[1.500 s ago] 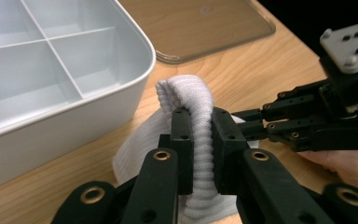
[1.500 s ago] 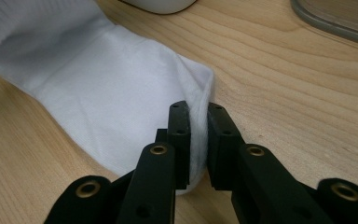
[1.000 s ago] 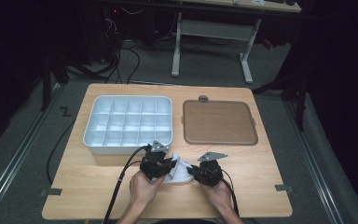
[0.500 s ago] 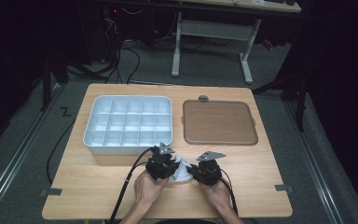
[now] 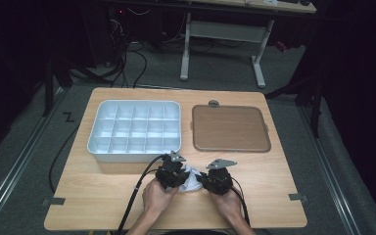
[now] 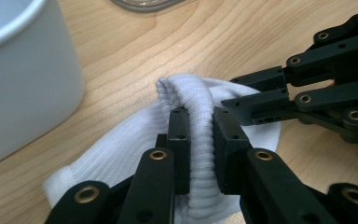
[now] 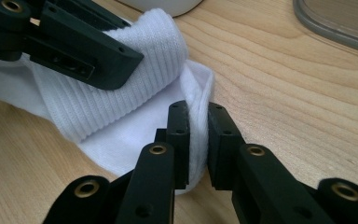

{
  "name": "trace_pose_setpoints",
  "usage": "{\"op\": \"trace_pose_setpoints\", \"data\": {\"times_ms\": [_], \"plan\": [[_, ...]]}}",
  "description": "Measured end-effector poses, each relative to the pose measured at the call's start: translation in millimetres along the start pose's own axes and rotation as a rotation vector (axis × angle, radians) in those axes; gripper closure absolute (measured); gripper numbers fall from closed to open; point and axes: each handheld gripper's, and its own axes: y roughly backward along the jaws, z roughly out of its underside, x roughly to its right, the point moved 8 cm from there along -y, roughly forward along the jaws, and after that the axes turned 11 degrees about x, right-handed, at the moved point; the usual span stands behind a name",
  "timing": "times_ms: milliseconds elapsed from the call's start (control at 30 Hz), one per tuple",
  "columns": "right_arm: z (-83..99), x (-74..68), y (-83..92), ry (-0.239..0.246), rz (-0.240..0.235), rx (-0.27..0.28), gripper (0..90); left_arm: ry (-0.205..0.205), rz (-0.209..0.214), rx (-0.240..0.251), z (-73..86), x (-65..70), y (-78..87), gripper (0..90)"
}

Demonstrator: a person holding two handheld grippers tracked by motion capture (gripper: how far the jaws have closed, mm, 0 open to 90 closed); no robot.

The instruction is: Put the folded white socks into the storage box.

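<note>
Counter (image 5: 103,196) space holds, from largest down, a white compartment tray (image 5: 135,130) at the back left and a brown lid (image 5: 230,128) lying flat to its right, well apart from the work at the near edge. Both seem to wait for later: the tray's cells stand bare, probably meant to receive folded items.

Near the front edge, between the person's two hands, lies a white sock (image 5: 190,179), bunched and partly folded on the wood, just in front of the tray's near wall.

Left gripper (image 6: 200,140) has its fingers (image 6: 179,140) around the ribbed cuff, which stands up as a thick fold between them. Its jaws have just been opening a little, yet the pads still press the ribbing on both sides, so the cuff looks gripped, if loosening. Holding the thick rib probably gives it a firm handle for turning the cuff over.

Right gripper (image 7: 198,135) is clenched on a thinner edge of the sock, the fabric pinched upright between its fingers (image 7: 221,140). That grip likely anchors the far end so the cloth stays taut while the other side folds.
</note>
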Motion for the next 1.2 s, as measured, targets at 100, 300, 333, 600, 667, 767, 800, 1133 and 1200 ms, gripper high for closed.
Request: {"op": "trace_pose_setpoints", "data": {"times_ms": [100,300,333,600,667,767,800,1133,1200], "plan": [[0.3,0.7,0.1,-0.004,-0.005,0.002,81.7,0.01,-0.006,0.007,-1.7,-0.6,-1.2,76.9],[0.1,1.2,-0.1,-0.004,-0.006,0.005,81.5,0.017,0.0,0.03,-4.4,1.6,-1.1,68.3],[0.2,1.3,0.0,-0.003,-0.004,0.004,81.5,0.019,0.002,0.034,-5.2,2.3,-0.5,66.7],[-0.2,0.7,0.3,-0.002,0.001,0.007,80.8,0.064,0.043,0.047,-13.5,8.7,7.9,55.1],[-0.2,1.1,0.7,0.0,0.008,0.007,78.3,0.071,0.065,0.061,-16.9,12.9,12.3,52.8],[-0.3,1.8,1.1,0.007,0.017,0.011,75.0,0.08,0.083,0.088,-23.3,16.2,19.6,50.9],[-0.3,1.8,1.4,0.008,0.02,0.01,74.6,0.083,0.085,0.098,-26.1,15.8,21.7,50.5],[-3.8,6.7,13.8,0.006,0.057,0.041,61.6,0.097,0.004,0.186,-35.5,-20.9,51.7,50.5],[-4.9,8.9,18.8,0.007,0.064,0.051,61.4,0.102,-0.009,0.198,-32.9,-27.6,58.7,50.3]]}}
